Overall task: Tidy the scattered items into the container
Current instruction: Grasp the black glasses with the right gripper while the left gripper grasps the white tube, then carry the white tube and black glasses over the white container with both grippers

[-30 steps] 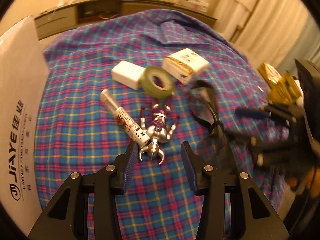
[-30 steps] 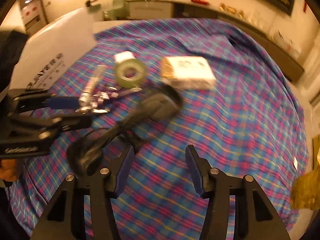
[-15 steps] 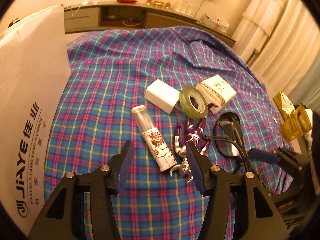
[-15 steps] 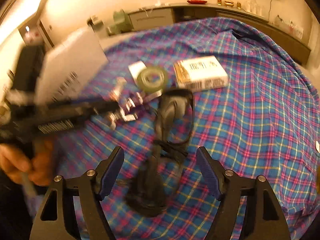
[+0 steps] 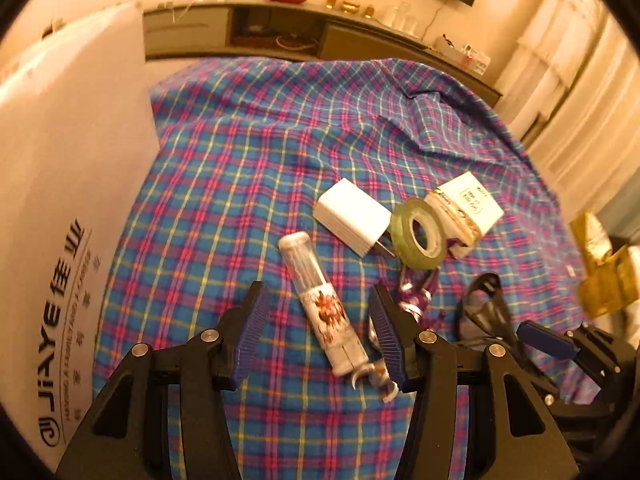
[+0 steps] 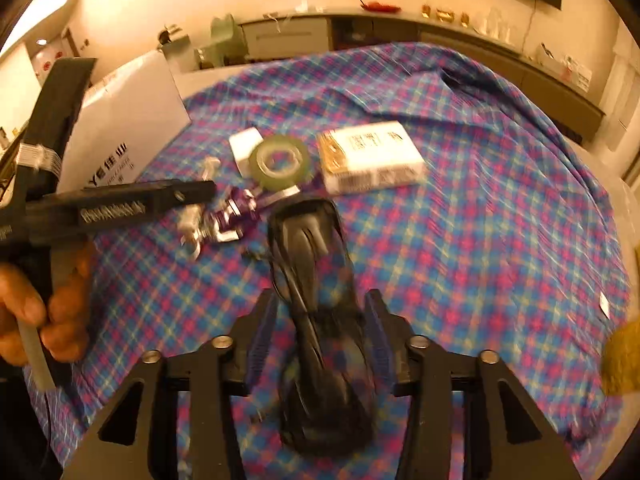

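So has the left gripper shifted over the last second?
Yes. The left gripper went from straddling the purple toy to the tube beside it, towards the white box.

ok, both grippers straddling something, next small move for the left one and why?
Probably finish closing the left gripper on the clear tube: its jaws are closing with the tube lying between the pads, not yet pinched. The purple toy sits just outside the right pad, so close squarely.

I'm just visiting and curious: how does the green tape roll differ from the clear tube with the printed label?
The tape roll is a green ring with an open hole; the tube is a long cylinder, clear at the top and labelled white lower down. The tape roll leans on the white block, while the tube lies flat between the left gripper and its closing jaws. Both rest on the plaid cloth.
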`<action>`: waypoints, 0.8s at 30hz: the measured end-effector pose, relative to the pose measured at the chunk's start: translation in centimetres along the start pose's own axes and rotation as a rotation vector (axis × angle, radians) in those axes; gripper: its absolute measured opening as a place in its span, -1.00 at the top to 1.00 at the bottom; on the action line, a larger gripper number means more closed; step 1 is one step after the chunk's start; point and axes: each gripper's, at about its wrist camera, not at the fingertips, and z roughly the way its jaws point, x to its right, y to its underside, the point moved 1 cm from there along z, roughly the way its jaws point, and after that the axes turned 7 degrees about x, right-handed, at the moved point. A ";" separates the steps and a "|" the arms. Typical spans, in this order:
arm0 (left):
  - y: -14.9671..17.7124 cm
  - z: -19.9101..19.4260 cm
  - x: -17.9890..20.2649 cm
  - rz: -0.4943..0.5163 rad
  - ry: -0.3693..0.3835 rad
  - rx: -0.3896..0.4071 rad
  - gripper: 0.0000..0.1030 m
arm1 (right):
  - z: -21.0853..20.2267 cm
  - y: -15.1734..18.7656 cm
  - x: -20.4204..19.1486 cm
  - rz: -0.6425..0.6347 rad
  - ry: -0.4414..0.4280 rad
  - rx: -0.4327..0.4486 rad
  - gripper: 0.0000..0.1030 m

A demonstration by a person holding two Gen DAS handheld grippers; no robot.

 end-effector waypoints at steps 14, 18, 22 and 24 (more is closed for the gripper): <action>0.8 -0.3 0.3 0.131 -0.137 0.002 0.52 | -0.5 1.1 0.2 -0.022 0.024 -0.026 0.27; 0.8 -1.4 0.1 0.089 -0.084 -0.017 0.64 | -1.3 1.1 0.4 0.037 -0.018 -0.017 0.29; 1.5 -3.2 -0.4 0.089 -0.081 -0.003 0.64 | -2.9 1.7 0.4 0.062 -0.054 0.007 0.29; 1.9 -4.0 -0.7 0.092 -0.079 -0.002 0.64 | -3.6 1.9 0.4 0.073 -0.068 0.016 0.29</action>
